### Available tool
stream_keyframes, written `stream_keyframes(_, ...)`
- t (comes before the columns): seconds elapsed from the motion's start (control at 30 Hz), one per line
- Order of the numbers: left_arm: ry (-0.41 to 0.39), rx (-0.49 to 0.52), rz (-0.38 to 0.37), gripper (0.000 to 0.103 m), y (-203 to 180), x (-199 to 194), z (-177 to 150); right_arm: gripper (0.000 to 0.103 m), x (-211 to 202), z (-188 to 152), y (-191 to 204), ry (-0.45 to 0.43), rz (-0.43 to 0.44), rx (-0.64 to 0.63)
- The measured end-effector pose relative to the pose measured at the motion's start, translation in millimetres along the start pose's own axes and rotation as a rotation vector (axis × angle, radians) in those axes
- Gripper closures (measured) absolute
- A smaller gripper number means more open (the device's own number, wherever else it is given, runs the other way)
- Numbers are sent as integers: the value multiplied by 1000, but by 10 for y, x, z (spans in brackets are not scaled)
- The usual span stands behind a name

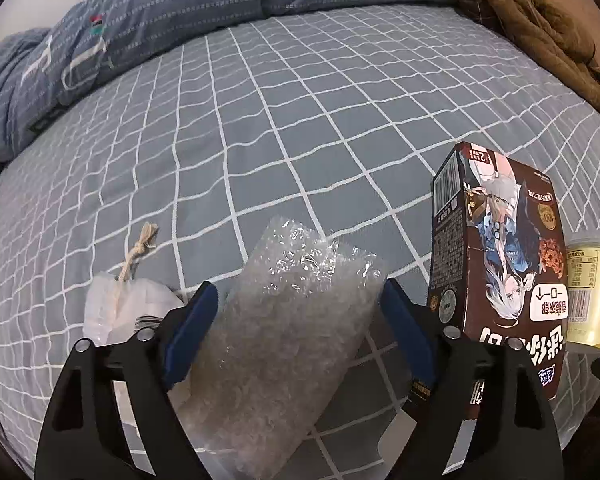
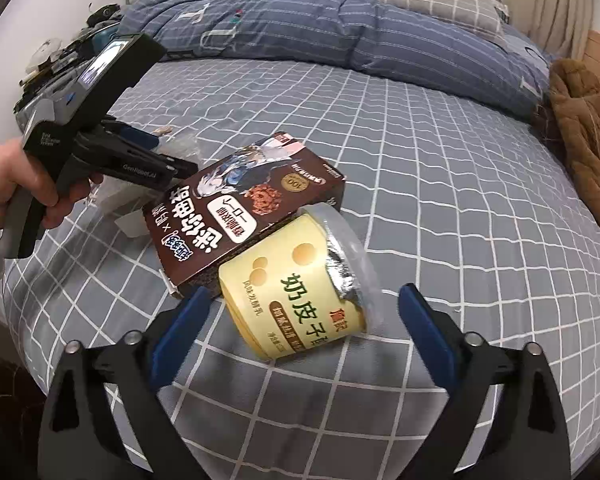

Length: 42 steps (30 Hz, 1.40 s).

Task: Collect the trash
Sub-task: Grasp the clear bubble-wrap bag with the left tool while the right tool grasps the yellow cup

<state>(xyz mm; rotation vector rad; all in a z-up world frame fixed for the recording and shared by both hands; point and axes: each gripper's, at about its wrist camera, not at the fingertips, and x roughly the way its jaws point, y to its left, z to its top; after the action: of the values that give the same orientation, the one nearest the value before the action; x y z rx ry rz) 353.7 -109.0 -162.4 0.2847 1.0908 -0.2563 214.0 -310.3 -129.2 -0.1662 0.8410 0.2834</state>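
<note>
A clear bubble-wrap bag point(image 1: 288, 320) lies on the bed between the open fingers of my left gripper point(image 1: 300, 300), which straddles it without closing. A brown snack box point(image 1: 500, 264) lies to its right; it also shows in the right wrist view point(image 2: 244, 208). A yellow yogurt cup point(image 2: 296, 284) with a torn foil lid lies on its side against the box, between the open fingers of my right gripper point(image 2: 304, 300). The cup also shows at the right edge of the left wrist view point(image 1: 588, 292). A white drawstring bag point(image 1: 128, 308) lies left of the bubble wrap.
The bed has a grey checked sheet point(image 1: 300, 140). A blue duvet point(image 2: 340, 28) is bunched along the far side, a brown blanket point(image 2: 584, 136) at the right. A cluttered nightstand point(image 2: 60, 56) stands beyond the left gripper.
</note>
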Motion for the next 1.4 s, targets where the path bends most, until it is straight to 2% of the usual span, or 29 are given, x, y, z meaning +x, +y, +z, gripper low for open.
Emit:
stream_keyframes(0.13,7,11,10,35,-9,10,-29,21,42,-12,21,9,2,-10)
stream_keyframes(0.2,2,1,19,47,-20,-2,-44,24,58,-24,24,14,-7,-11)
stream_keyframes(0.23,0,-2,25,49,-44,-17,-54,25,62,-28,26,18,-9,-11)
stream_keyframes(0.3,4,2,33,66,-89,-39,-86,27,47,-44,41,20,-17,-18)
stream_keyframes(0.43,-6,-10,33,76,-102,-90,-92,31,2,-59,79,10,-45,-30)
stream_keyframes(0.73,-58,-43,37,77,-229,-392,-169,34,-196,-89,51,-43,-87,58)
stream_keyframes(1.03,-109,-119,41,77,-224,-825,-258,35,-404,-147,57,-63,-101,134)
stream_keyframes(1.4,-99,-202,29,77,-241,-1167,-596,35,-694,-217,179,-83,-96,172)
